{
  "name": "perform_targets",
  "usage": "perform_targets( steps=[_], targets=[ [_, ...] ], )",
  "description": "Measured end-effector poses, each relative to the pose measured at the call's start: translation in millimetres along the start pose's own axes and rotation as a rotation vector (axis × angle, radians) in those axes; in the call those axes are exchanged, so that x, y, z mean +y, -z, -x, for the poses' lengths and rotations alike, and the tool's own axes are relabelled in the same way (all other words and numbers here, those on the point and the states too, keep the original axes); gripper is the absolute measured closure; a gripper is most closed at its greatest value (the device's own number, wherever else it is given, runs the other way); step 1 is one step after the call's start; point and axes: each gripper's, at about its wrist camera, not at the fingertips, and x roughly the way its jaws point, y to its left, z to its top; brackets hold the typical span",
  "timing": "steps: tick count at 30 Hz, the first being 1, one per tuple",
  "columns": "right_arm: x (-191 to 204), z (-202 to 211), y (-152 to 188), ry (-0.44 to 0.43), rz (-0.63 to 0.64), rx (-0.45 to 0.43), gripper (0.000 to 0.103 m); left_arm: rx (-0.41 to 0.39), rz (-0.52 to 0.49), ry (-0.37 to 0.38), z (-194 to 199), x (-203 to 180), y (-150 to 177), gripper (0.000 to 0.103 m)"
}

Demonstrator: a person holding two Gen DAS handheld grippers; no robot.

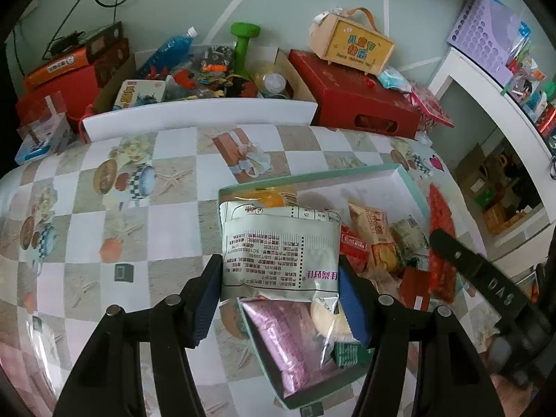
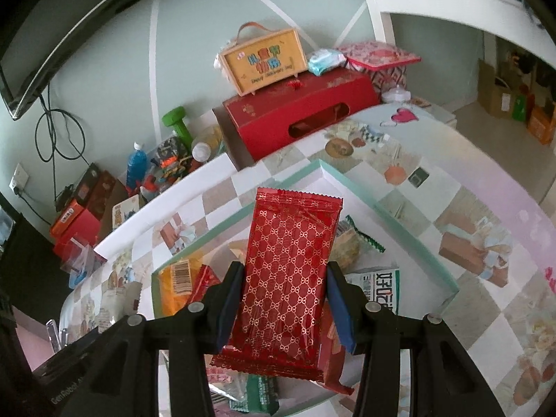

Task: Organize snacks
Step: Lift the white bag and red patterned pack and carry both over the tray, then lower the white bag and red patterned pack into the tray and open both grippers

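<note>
Progress: While several snacks already lie in the box (image 1: 410, 187), two packets are held above it, so by my reading the sorting is midway and neither packet is set down yet.
Left hand-held gripper (image 1: 279, 299): narrowed onto the white packet (image 1: 281, 250), blue pads pressing both its side edges; the packet hangs over the box's near-left part.
Right hand-held gripper (image 2: 285, 309): narrowed onto the red packet (image 2: 292, 271), pads against its long edges, above the middle of the box.
In the box: a pink pouch (image 1: 288, 347), an orange bag (image 1: 274, 198), a biscuit pack (image 1: 375, 243), small red and green wrappers; the far-right part is bare white.
Left to do: as I judge it, lowering both packets in; I can't tell if more snacks wait elsewhere.
Box: shallow, rectangular card, pale green rim, white inside.
White packet: flat matte film, printed text, crimped ends.
Red packet: glossy foil, gold lattice pattern, zigzag-cut ends, oblong.
Pink pouch: metallic, crinkled.
Surface (image 1: 139, 236): shiny chequered oilcloth with printed pictures.
</note>
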Motion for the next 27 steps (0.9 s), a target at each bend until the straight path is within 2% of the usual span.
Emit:
perform_targets(
  steps=[7, 18, 27],
  targets=[
    [-10, -25, 3, -0.015, -0.031, 0.058, 0.053, 0.028, -0.030, -0.033, -19, -12, -14, 0.039],
    [-16, -38, -10, -0.039, -0.025, 0.030, 0.053, 0.065, -0.111, -0.079, -41, -38, -30, 0.039],
    [-16, -49, -13, -0.059, -0.016, 0.022, 0.053, 0.088, -0.149, -0.084, -61, -55, -40, 0.038]
  ],
)
